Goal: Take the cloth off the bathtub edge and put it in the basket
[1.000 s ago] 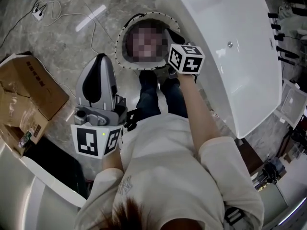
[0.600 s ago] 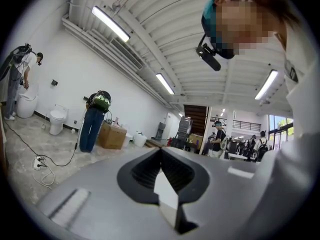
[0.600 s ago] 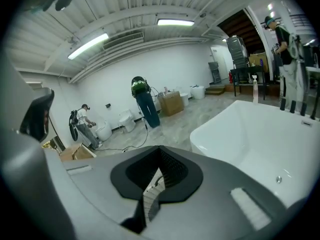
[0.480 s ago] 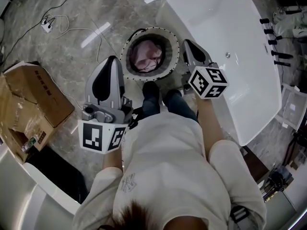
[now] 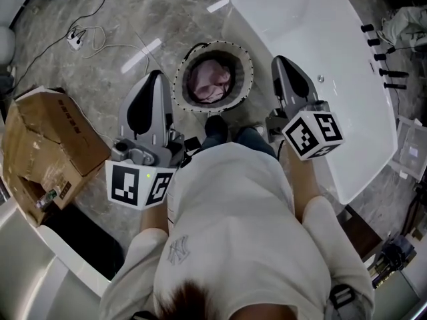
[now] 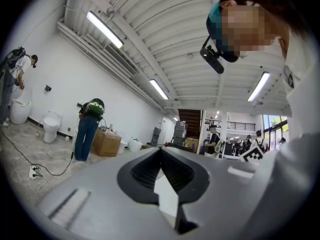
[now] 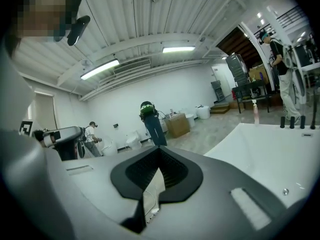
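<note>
Since the pink cloth (image 5: 212,82) already lies bunched inside the round basket (image 5: 245,65) at the upper middle of the head view, little of the task seems left to spoil, and the risks from here are mostly knocks and slips. Both claws are empty. The left claw (image 5: 155,79) sits to the left of the basket with its jaws pressed together on nothing, and the right claw (image 5: 281,64) sits to the right of it, between the basket and the white bathtub (image 5: 313,32), with its jaws likewise together and nothing in them.

The nearest hazard is the person's dark shoe (image 5: 215,125), which stands just below the basket's rim in the frame. A step forward could nudge or tip the basket (it looks light, though that is only a guess) and spill the cloth onto the marble floor (image 5: 133,12).

The right claw is close to the bathtub's near edge, so a careless swing to the right of the frame could strike the tub.

No cloth shows on the visible part of the tub's edge. Its far side, by the dark fittings (image 5: 380,45) at the right of the frame, is harder to check, so something could be missed there.

At the upper left a cable and power strip (image 5: 77,39) trail across the floor, and a cardboard box (image 5: 50,139) sits at the left. Either could catch a foot if the person moves that way.
</note>
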Action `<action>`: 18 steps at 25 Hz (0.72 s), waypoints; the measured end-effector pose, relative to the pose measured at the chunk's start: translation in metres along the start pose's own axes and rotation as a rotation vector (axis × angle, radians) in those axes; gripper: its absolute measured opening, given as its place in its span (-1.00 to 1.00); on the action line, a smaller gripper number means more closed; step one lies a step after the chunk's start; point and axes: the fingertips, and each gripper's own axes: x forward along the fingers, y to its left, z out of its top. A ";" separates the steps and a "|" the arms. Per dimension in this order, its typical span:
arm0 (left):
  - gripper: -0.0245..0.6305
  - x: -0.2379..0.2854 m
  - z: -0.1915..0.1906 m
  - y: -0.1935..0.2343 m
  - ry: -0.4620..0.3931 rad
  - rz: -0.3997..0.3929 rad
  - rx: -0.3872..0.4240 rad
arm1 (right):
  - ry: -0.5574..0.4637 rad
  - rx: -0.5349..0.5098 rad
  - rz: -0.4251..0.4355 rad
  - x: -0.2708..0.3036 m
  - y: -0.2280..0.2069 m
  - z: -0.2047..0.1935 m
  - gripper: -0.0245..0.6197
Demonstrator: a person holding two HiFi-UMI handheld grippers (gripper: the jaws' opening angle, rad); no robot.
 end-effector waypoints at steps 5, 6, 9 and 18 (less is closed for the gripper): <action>-0.90 -0.003 0.018 -0.008 -0.025 -0.025 0.023 | -0.035 -0.021 0.030 -0.023 0.019 0.028 -0.93; -0.90 -0.003 0.020 -0.010 -0.028 -0.027 0.025 | -0.042 -0.019 0.030 -0.027 0.021 0.032 -0.93; -0.90 -0.005 0.024 -0.015 -0.036 -0.036 0.031 | -0.064 -0.019 0.029 -0.042 0.026 0.042 -0.93; -0.90 -0.014 0.034 -0.026 -0.056 -0.032 0.051 | -0.065 -0.036 0.017 -0.071 0.031 0.039 -0.93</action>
